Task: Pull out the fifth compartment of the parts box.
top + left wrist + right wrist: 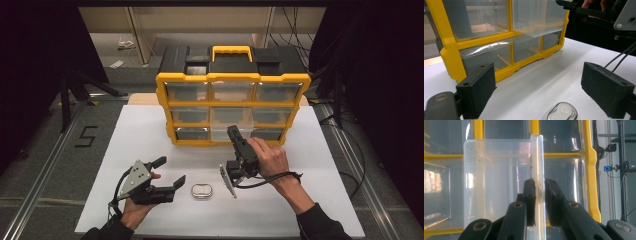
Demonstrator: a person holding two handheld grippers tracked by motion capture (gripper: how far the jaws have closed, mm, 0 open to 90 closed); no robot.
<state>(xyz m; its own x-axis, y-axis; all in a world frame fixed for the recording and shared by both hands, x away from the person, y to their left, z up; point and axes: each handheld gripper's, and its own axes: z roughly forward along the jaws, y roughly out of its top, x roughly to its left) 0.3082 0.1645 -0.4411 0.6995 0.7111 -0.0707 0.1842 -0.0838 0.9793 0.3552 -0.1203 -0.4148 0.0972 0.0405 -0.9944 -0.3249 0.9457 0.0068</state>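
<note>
The right tongs (539, 192) are clamped on the front lip of a clear drawer (223, 131), the bottom-middle one of a yellow organizer (232, 77) standing at the 12 o'clock side of the white surface (310, 200). In the right gripper view both jaws pinch the thin transparent wall between them. The drawer sticks out a little from its slot toward 6 o'clock, while the drawers around it sit flush. The step in hand looks like sliding this drawer open, only partly done.

The left tongs (172, 172) hover low over the surface at about 7 o'clock, jaws wide apart and holding nothing, pointed toward 3 o'clock. Just beyond them, near 6 o'clock, lies a small silver-rimmed case (202, 191) with two round wells under a clear lid, well apart from the organizer.

The pulled drawer appears empty, and so do the other clear drawers as far as the glare allows; the upper left ones are too reflective to judge.

The next move probably calls for a straight pull toward 6 o'clock, keeping the drawer level so it does not bind or tip out, until there is room for the case. The left tongs would then close on the case across its narrow sides.
</note>
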